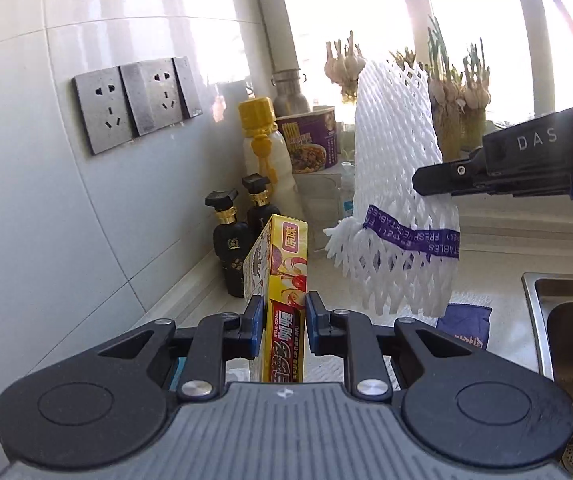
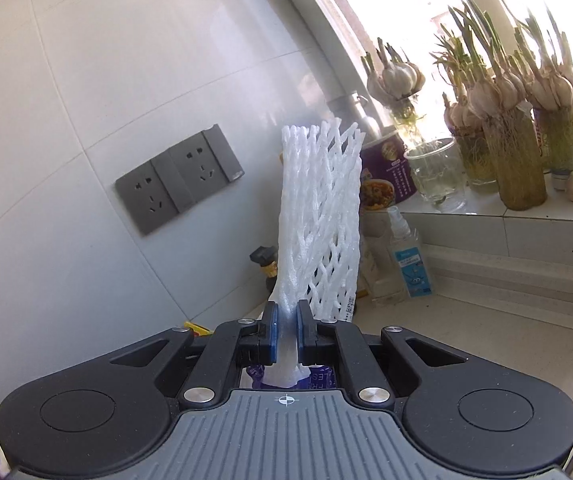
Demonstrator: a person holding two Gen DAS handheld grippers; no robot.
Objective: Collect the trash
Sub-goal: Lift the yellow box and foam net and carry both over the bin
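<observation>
My left gripper (image 1: 285, 316) is shut on a yellow curry box (image 1: 286, 276), held upright above the counter. My right gripper (image 2: 285, 332) is shut on a white foam fruit net (image 2: 320, 216) with a purple label band. In the left wrist view the net (image 1: 398, 184) hangs in the air to the right of the box, pinched by the right gripper (image 1: 438, 184) coming in from the right edge.
Grey wall sockets (image 1: 134, 104) are on the tiled wall. Two black bottles (image 1: 234, 240), a yellow-capped bottle (image 1: 264, 148) and a purple noodle cup (image 1: 310, 140) stand at the counter's back. Sprouting garlic jars (image 2: 518, 152) line the sill. A steel sink (image 1: 566, 340) lies right, a spray bottle (image 2: 406, 260) by the sill.
</observation>
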